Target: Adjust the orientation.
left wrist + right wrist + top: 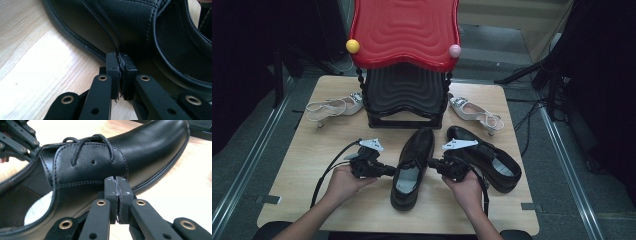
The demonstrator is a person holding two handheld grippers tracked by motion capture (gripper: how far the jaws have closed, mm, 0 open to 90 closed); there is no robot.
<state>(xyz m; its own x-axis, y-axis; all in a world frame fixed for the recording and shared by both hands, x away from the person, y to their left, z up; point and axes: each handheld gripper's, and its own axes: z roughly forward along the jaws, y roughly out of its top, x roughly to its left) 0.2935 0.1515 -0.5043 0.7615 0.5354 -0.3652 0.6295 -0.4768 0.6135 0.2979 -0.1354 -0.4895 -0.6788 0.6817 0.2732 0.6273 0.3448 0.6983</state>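
Closed, empty hand-held grippers [120, 61] [115, 182] flank black shoe [413, 165]; laces [87, 141] face right's camera.

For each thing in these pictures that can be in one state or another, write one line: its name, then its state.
left gripper: shut, tips against the shoe's side.
right gripper: shut, tips against the other side.
middle black shoe: upright on its sole, laces tied.
right black shoe: upright, untouched.
two white sandals: on the table, one each side of the rack.
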